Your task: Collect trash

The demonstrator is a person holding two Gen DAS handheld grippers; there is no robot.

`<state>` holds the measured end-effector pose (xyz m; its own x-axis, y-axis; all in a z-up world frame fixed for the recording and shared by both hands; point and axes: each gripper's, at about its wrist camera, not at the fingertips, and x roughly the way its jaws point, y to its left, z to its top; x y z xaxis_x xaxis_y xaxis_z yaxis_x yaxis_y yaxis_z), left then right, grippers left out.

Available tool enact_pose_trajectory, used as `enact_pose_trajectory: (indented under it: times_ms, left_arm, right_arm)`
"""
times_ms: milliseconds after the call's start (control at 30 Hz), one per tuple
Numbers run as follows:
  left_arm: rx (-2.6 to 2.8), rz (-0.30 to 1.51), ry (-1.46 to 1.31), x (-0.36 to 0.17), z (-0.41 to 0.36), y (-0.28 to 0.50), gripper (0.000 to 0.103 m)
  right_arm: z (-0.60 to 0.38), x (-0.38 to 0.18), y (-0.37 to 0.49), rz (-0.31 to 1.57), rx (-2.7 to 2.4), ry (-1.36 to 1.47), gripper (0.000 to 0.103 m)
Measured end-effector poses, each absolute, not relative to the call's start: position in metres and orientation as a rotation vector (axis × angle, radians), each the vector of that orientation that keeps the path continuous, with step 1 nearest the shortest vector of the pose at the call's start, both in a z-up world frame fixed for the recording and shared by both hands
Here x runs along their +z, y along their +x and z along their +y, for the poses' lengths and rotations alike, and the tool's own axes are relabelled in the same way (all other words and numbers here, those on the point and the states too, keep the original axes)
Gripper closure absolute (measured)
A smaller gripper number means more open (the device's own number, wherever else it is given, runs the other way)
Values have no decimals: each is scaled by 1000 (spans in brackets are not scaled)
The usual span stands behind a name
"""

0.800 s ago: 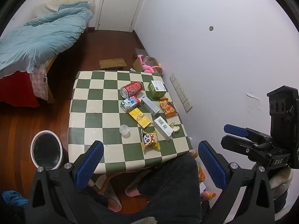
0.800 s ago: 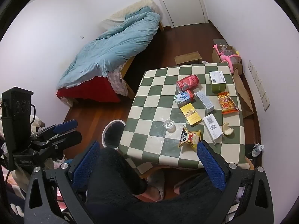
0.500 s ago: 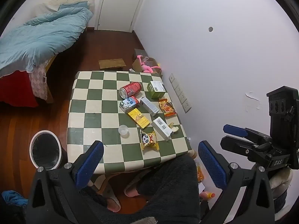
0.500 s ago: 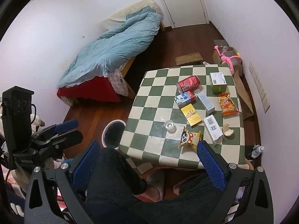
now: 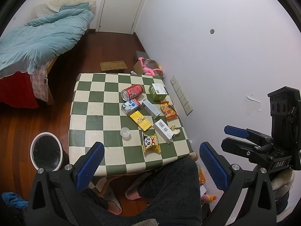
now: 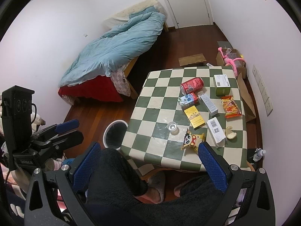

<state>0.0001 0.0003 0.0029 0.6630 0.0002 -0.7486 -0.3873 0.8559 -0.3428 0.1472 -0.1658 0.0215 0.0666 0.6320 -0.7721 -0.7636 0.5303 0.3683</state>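
Hovering: left gripper (image 5: 151, 164), right gripper (image 6: 148, 164), fingers spread, empty.
Bin (image 5: 46, 151): looks empty, beside table's near-left corner.
Table (image 5: 90, 101): all trash uncollected.

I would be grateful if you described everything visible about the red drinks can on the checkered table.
The red can lies on its side on the checkered table, its silvery end facing the near left edge. It looks like metal, with white print and a pale label patch; the text is too small to read. It rests in the far half, just beyond the small blue-and-white carton, very close to it or touching. The green box lies apart to its right. Neither gripper is near it.
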Motion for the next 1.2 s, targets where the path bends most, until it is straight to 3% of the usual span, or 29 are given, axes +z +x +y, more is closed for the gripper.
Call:
enact_pose_trajectory:
  times_ms: [1200]
  left_arm:
    - [230, 820, -502, 10, 1, 2, 0]
  right_arm:
    - [-165, 24, 145, 1063, 1060, -157, 0]
